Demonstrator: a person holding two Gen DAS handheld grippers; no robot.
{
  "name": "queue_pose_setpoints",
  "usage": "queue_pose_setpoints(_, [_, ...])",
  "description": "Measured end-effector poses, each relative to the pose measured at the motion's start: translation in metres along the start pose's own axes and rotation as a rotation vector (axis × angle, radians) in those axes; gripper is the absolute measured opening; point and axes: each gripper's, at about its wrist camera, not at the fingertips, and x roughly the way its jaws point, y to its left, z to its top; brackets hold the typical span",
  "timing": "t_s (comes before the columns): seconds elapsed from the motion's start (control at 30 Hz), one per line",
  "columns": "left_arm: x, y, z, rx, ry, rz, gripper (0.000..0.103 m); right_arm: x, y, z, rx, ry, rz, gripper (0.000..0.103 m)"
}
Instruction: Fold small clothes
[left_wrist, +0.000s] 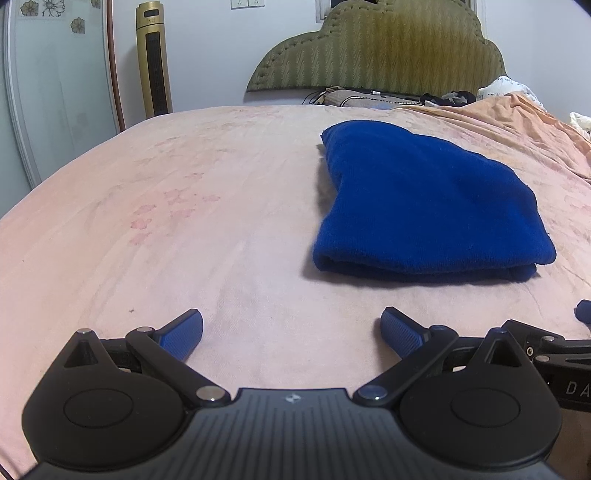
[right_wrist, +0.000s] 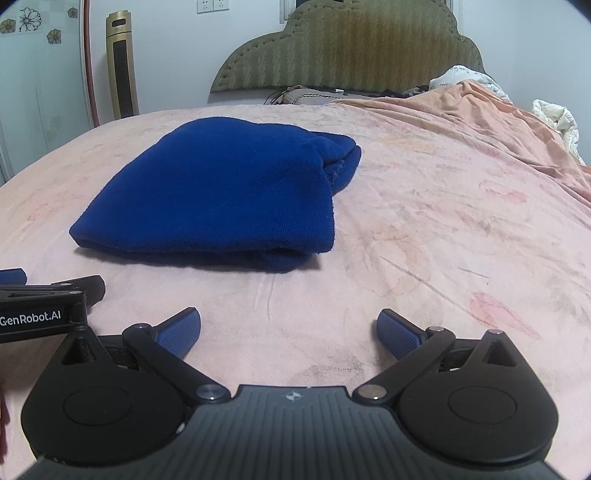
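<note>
A blue knitted garment (left_wrist: 424, 199) lies folded into a thick rectangle on the pink bedsheet (left_wrist: 184, 221). In the right wrist view the same blue garment (right_wrist: 221, 199) sits ahead and to the left, its layered edges facing me. My left gripper (left_wrist: 291, 334) hovers low over the sheet, open, with nothing between its blue pads, short of the garment and to its left. My right gripper (right_wrist: 288, 334) is open too and empty, in front of the garment's right corner. Each gripper's body shows at the edge of the other's view.
A green padded headboard (left_wrist: 388, 51) stands at the far end of the bed. Pillows, cables and dark clothes (left_wrist: 447, 96) lie below it. A rumpled orange blanket (right_wrist: 498, 122) covers the right side. A gold tower fan (left_wrist: 153, 59) stands by the wall, left.
</note>
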Motion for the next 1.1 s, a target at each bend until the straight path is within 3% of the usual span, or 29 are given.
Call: queue_pose_setpoints(1.1, [0.0002,0.0004,-0.0004,-0.001,0.000,-0.002,0.103,-0.0007,-0.0004,0.0000,0.011,-0.011,-0.014,0.103])
